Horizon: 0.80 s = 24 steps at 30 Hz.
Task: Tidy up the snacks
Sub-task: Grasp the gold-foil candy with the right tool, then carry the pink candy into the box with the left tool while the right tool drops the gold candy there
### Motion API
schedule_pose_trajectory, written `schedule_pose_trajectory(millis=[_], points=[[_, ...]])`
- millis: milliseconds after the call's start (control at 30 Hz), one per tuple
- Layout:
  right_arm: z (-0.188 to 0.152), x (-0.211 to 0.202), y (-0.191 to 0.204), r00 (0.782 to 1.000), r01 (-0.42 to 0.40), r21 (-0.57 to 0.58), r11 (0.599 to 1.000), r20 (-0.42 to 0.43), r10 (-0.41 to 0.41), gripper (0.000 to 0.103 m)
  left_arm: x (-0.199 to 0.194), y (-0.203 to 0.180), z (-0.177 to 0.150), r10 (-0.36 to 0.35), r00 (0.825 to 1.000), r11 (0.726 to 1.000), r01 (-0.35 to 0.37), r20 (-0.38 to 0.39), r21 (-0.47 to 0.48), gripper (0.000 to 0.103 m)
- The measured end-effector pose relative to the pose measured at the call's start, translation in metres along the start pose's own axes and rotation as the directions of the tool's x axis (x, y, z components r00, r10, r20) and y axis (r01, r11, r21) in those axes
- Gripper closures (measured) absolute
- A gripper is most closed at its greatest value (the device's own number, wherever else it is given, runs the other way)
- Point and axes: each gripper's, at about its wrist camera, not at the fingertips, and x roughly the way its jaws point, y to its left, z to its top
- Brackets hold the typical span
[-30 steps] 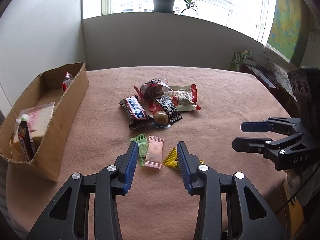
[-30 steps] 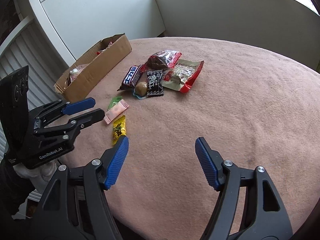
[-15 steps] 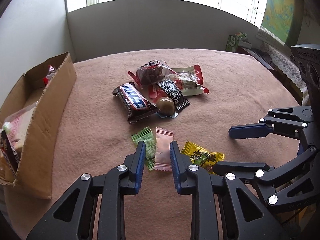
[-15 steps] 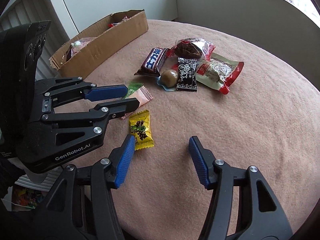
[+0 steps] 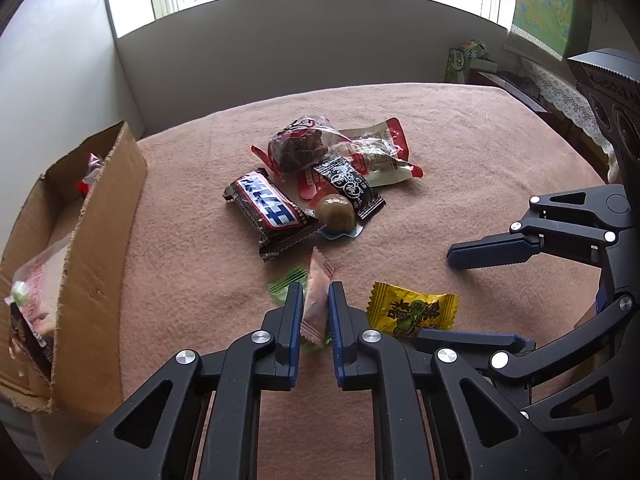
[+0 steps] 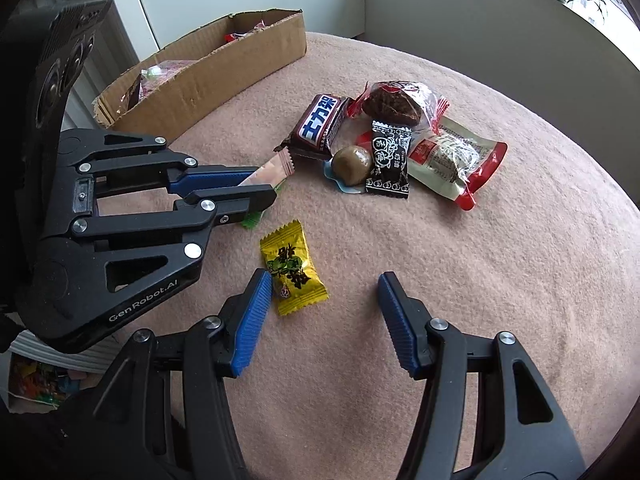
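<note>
While the left gripper (image 5: 312, 304) is squeezing its fingers nearly closed on the pink candy (image 5: 316, 300), low in the middle of the left view, that candy's long side is pointing away toward the snack pile (image 5: 332, 176). The yellow candy (image 6: 293, 267) is lying low in the middle of the right view, touching the left finger of the wide-open, empty right gripper (image 6: 320, 304). The cardboard box (image 5: 92, 248) is waiting at the left edge.
</note>
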Motion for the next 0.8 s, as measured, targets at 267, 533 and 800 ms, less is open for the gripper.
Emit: schedule_pose_trajectory(millis=[267,533,800], points=[[0.01,0.008,0.011,1.0,-0.001,-0.035,0.999,-0.005,0.001,0.064,-0.004,0.022,-0.009,0.001,1.0,0.996,0.001,0.016,-0.095,0.098],[0.018,0.007,0.015,1.0,0.0,-0.041,0.999,-0.016,-0.001,0.092,-0.012,0.039,-0.016,0.002,0.999,0.987,0.005,0.041,-0.163,0.098],[0.035,-0.013,0.014,0.999,0.018,-0.042,0.999,0.04,-0.016,0.092,-0.034,0.043,-0.012,0.007,0.996,0.984,0.01,0.092,-0.181,0.098]])
